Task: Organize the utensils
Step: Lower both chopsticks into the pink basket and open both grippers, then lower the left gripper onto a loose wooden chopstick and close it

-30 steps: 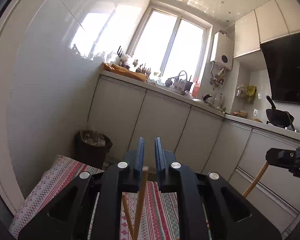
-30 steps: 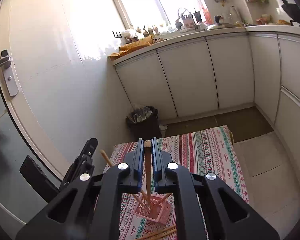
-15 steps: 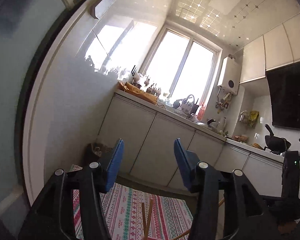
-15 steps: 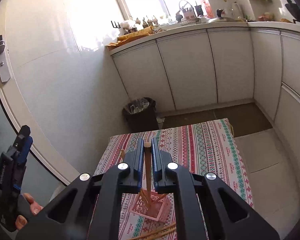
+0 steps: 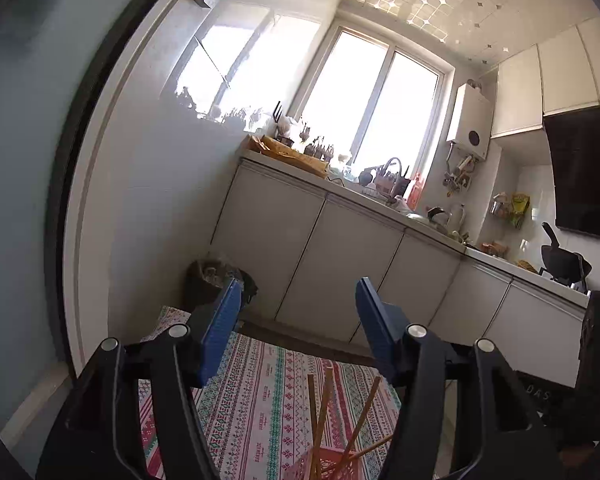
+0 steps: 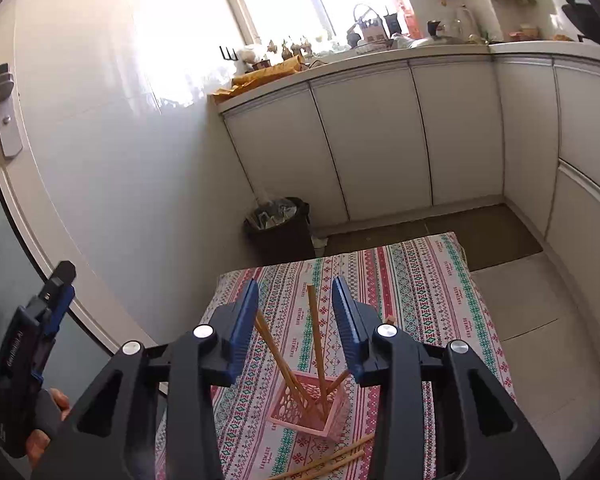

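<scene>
A pink perforated holder (image 6: pixel 310 406) stands on the patterned tablecloth (image 6: pixel 420 280) and holds several wooden chopsticks (image 6: pixel 314 336) that lean apart. My right gripper (image 6: pixel 296 314) is open above the holder, with the chopsticks standing between its blue pads, not touched. More chopsticks (image 6: pixel 332 460) lie on the cloth in front of the holder. My left gripper (image 5: pixel 298 328) is open and empty, held up and left of the holder (image 5: pixel 324 464); it also shows at the left edge of the right wrist view (image 6: pixel 32 344).
A dark waste bin (image 6: pixel 280 228) stands on the floor beyond the table by the white wall. White base cabinets (image 6: pixel 380 140) with a cluttered counter run along the back and right. A door with a metal handle (image 6: pixel 4 112) is at the left.
My right gripper has opened and let go of the chopstick, which now stands in the holder. My left gripper opened earlier, dropped its chopstick in, and drew back to the left.
</scene>
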A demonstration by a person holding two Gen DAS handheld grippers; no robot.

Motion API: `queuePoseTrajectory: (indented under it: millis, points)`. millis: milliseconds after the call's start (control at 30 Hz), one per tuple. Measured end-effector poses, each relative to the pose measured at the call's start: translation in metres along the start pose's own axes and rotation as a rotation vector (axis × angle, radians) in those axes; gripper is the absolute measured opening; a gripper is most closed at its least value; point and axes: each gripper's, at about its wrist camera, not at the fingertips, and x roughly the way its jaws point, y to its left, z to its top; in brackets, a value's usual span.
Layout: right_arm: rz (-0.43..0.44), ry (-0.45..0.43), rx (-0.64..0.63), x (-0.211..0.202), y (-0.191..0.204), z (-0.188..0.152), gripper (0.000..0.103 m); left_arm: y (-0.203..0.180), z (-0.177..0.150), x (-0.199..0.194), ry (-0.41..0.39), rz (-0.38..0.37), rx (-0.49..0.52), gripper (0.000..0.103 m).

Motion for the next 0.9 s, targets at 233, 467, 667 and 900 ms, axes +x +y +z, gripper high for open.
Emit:
queuePoseTrajectory:
  millis: [233, 467, 667, 900]
  points:
    - [0.032, -0.036, 0.14, -0.042, -0.034, -0.032, 0.091, -0.022, -0.02, 0.003, 0.171, -0.042, 0.133, 0.075]
    - [-0.047, 0.105, 0.253, -0.058, -0.084, -0.09, 0.096, -0.068, -0.078, -0.002, 0.428, -0.24, 0.429, 0.096]
    - [-0.123, 0.182, 0.399, -0.071, -0.143, -0.131, 0.096, -0.105, -0.153, -0.009, 0.709, -0.391, 0.738, 0.096]
    - [-0.138, 0.2, 0.455, -0.083, -0.181, -0.141, 0.096, -0.135, -0.251, 0.004, 0.994, -0.435, 1.017, 0.095]
